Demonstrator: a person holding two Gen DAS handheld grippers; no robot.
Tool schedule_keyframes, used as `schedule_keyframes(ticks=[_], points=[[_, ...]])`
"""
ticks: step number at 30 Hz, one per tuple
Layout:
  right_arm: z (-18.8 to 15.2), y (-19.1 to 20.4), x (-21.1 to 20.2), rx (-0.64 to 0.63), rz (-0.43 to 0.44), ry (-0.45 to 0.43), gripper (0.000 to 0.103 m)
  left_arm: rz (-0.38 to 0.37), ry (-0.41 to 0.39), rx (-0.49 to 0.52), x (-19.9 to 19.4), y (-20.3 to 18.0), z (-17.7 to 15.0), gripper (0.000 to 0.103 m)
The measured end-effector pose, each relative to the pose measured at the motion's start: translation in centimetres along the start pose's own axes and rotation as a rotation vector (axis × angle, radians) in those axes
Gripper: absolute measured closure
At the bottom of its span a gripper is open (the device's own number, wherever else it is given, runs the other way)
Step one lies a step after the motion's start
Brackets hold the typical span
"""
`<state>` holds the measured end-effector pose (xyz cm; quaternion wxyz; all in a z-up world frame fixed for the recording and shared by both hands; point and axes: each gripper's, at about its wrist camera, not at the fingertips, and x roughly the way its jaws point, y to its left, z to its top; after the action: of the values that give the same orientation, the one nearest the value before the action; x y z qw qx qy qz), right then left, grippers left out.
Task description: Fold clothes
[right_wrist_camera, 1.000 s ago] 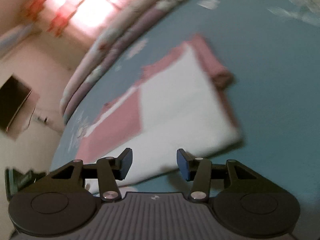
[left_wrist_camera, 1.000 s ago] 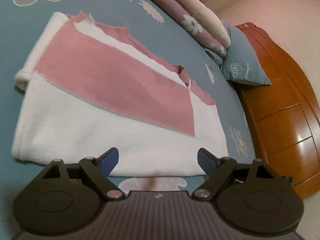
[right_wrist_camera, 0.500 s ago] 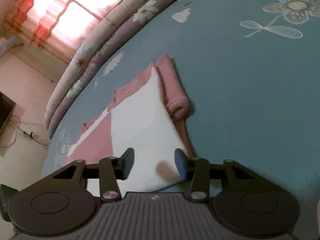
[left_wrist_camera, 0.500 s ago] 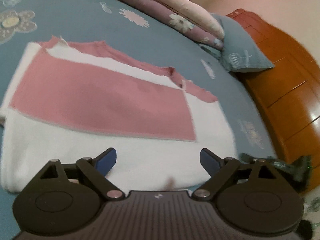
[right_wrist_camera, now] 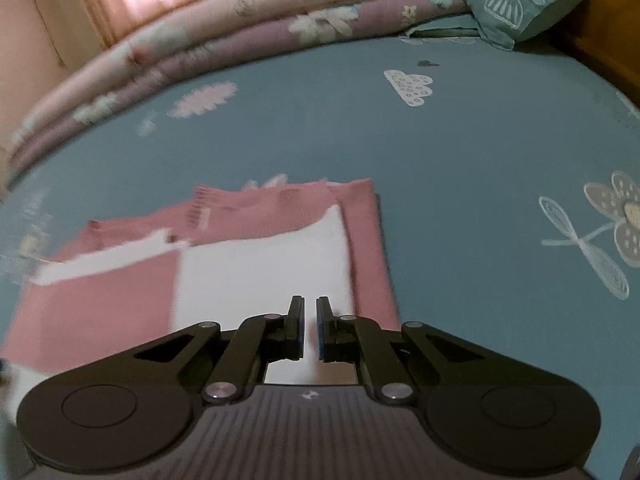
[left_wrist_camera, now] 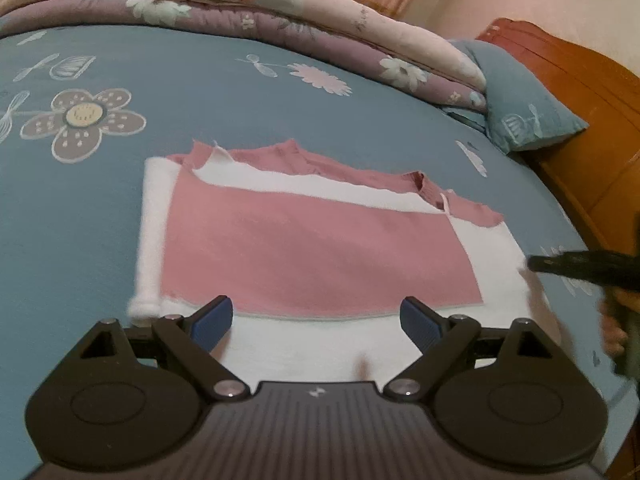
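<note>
Your left hand-held gripper (left_wrist_camera: 316, 318) stands wide, its blue pads (left_wrist_camera: 212, 317) apart over the near white edge of the garment (left_wrist_camera: 320, 256) with nothing between them. The garment, pink and white, lies partly folded and flat on the bed (left_wrist_camera: 200, 100), which wears a blue sheet printed with flowers. A pink panel sits on top of the white, with a white strip and a pink knit edge showing along its far side, and a white roll runs down its left side.

Your right hand-held gripper (right_wrist_camera: 309, 330) has just drawn its jaws nearly together, leaving only a thin slit; it hangs over the right part of the garment (right_wrist_camera: 260, 276), near the pink strip along that edge. The view there is smeared, so you cannot be sure, but no cloth appears pinched between the pads.

In the left wrist view, your right gripper shows as a dark blur (left_wrist_camera: 580, 266) at the garment's right edge, with fingers (left_wrist_camera: 614, 334) below it. A folded floral quilt (left_wrist_camera: 280, 16) lies across the far side of the bed, a blue pillow (left_wrist_camera: 524, 108) at its end against the wooden headboard (left_wrist_camera: 592, 120).
</note>
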<state>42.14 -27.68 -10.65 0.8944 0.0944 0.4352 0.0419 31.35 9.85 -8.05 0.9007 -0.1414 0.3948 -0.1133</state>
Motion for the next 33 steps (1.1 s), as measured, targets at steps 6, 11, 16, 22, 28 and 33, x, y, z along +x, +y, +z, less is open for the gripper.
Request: schedule_keyframes(ticks=[6, 11, 16, 22, 28, 33], points=[[0.2, 4.8, -1.4, -0.065, 0.119, -0.011, 0.091, 0.106, -0.031, -0.026, -1.2, 2.4, 1.0, 0.011], [-1.0, 14.0, -2.6, -0.311, 0.257, -0.015, 0.091, 0.177, -0.039, -0.001, -1.5, 3.5, 0.6, 0.011], [-1.9, 20.8, 1.9, -0.399, 0.286, 0.056, 0.091, 0.181, -0.017, 0.015, -1.3, 4.2, 0.4, 0.011], [-2.9, 24.5, 5.2, -0.420, 0.334, 0.057, 0.091, 0.153, -0.056, -0.006, -2.7, 4.9, 0.7, 0.011], [-1.8, 25.2, 5.7, -0.398, 0.262, 0.011, 0.089, 0.161, -0.056, -0.016, -2.7, 5.5, 0.9, 0.011], [-3.4, 25.2, 3.5, -0.424, 0.338, 0.044, 0.082, 0.161, -0.040, -0.033, -2.4, 6.1, 0.9, 0.011]])
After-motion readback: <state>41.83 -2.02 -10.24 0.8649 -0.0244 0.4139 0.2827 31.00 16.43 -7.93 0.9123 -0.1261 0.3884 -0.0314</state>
